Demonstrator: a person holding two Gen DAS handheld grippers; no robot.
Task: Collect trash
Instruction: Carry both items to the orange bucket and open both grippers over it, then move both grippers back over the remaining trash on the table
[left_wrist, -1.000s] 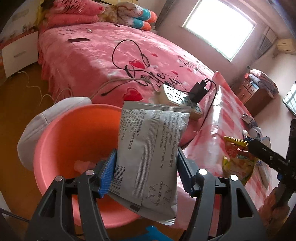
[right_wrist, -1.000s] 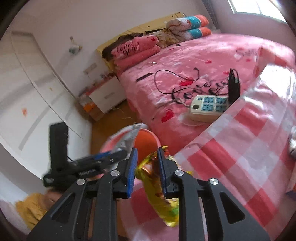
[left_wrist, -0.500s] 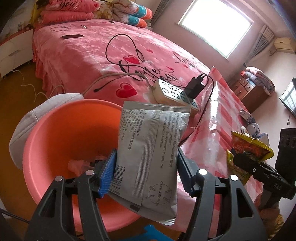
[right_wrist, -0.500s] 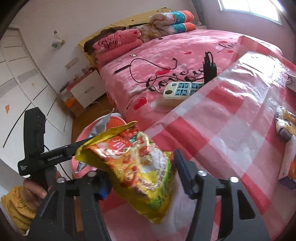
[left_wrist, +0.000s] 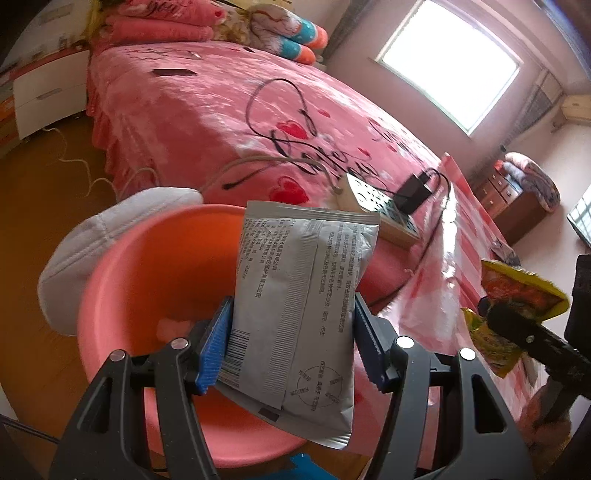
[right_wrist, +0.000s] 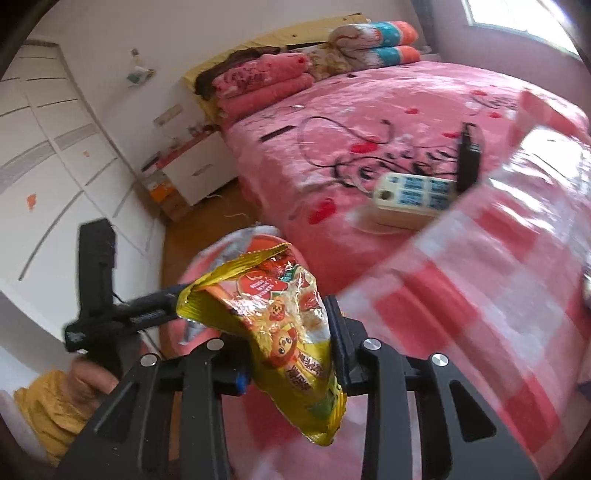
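Note:
My left gripper (left_wrist: 291, 347) is shut on a grey foil packet (left_wrist: 306, 295) with black print and holds it upright over the pink plastic basin (left_wrist: 147, 280). A pale scrap (left_wrist: 173, 326) lies in the basin. My right gripper (right_wrist: 291, 350) is shut on a yellow snack wrapper (right_wrist: 291, 343) and holds it above the table edge, to the right of the basin (right_wrist: 269, 243). The wrapper also shows at the right of the left wrist view (left_wrist: 513, 295), with the right gripper below it.
A pink bed (left_wrist: 229, 122) lies behind the basin, with a white power strip (left_wrist: 376, 206), black charger (left_wrist: 413, 192) and cables. A red-checked tablecloth (right_wrist: 509, 280) covers the table at right. A white cushion (left_wrist: 92, 247) sits left of the basin. A white nightstand (left_wrist: 48, 96) stands far left.
My right gripper has carried the yellow wrapper left toward the basin. My left gripper still holds the grey packet over the basin, shifted slightly.

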